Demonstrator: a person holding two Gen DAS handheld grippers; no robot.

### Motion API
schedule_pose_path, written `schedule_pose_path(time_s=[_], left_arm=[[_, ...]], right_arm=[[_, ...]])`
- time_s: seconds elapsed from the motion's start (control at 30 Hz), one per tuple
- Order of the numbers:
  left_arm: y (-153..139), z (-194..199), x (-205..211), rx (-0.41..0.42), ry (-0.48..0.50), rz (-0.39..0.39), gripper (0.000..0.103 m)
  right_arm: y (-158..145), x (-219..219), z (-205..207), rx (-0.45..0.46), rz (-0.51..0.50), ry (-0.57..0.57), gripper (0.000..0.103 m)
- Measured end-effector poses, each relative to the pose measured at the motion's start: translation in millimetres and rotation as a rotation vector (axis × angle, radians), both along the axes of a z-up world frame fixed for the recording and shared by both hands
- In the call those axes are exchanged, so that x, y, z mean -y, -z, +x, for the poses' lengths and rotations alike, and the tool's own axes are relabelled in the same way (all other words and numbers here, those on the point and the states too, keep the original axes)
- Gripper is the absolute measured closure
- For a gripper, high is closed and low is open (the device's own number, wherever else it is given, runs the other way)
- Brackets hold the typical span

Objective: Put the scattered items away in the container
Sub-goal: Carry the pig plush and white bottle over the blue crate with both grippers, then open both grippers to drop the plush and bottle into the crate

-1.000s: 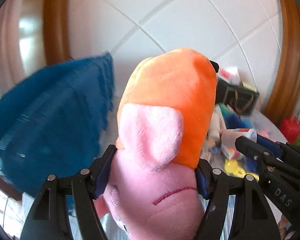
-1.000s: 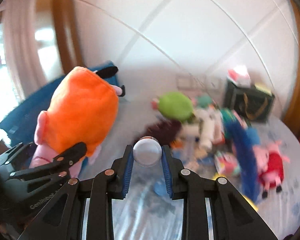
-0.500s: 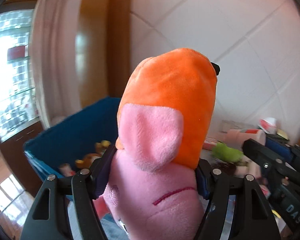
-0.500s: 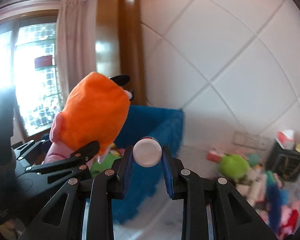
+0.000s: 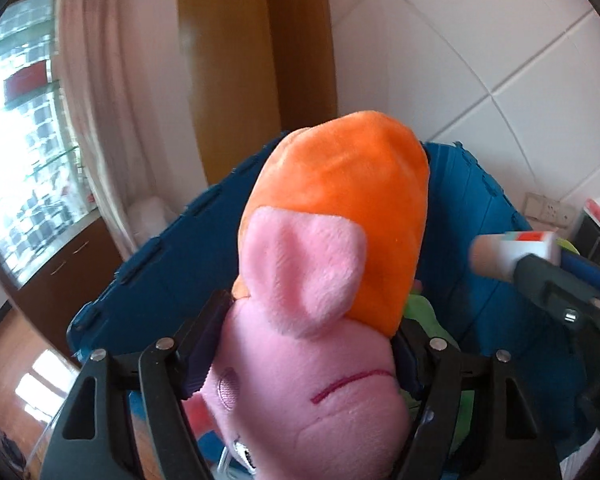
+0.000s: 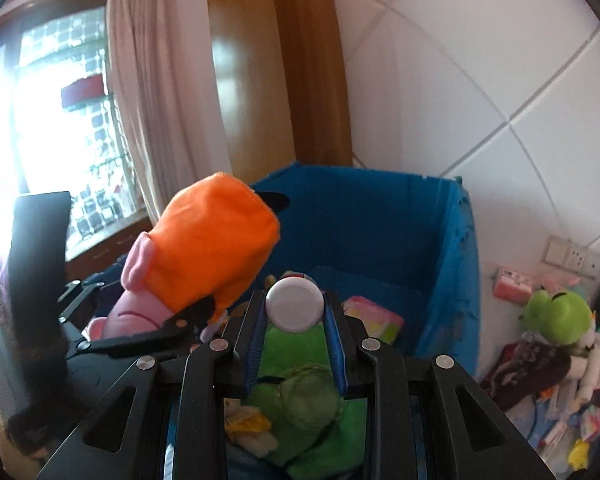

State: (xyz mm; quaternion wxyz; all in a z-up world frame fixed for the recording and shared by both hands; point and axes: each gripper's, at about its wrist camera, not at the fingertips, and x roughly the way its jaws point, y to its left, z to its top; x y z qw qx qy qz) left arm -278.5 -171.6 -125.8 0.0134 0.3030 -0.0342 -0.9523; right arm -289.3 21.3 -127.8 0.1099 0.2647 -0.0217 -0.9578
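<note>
Being gripped by the left gripper (image 5: 304,364), jaws lately eased wider yet pressing its head, pink pig plush (image 5: 320,280) in orange dress, long axis pointing away over blue container (image 6: 380,236), small white-capped bottle (image 6: 295,306) being clamped by right gripper (image 6: 296,344), lengthwise away, above the container.

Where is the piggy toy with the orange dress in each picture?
Left wrist view: the pink pig plush fills the middle, head down between the left gripper's fingers.
Right wrist view: the same plush sits left of centre, beside the white-capped bottle in the right gripper.
Shared landmark: the blue bin behind the plush.
</note>
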Motion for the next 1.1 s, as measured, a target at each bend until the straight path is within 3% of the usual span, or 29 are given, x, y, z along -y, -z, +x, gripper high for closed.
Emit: schedule_pose_path(time_s=[0.33,0.57,0.73,1.0,1.07,1.1], left_arm=[[20.0,-16.4,30.2,0.052,0.028,0.043,0.029],[15.4,5.9,27.1,0.056,0.043,0.048,0.029],[16.7,12.2,35.1,0.059,0.042,0.058,0.029],[14.4,25.0,34.9,0.063,0.049,0.077,0.029],[11.6,27.3,33.8,0.069,0.049,0.081,0.029],[9.5,28.9,33.3,0.073,0.047,0.084,0.029]], right_arm=[[0.4,30.9,-12.0,0.028,0.041,0.042,0.076],[-3.5,45.5,-8.0,0.026,0.070,0.033,0.075],[-2.4,49.3,-6.7,0.030,0.076,0.062,0.053],[-5.2,40.1,8.8,0.038,0.078,0.110,0.046],[-8.8,36.5,14.0,0.047,0.086,0.138,0.033],[-11.0,34.7,17.3,0.054,0.092,0.155,0.020]])
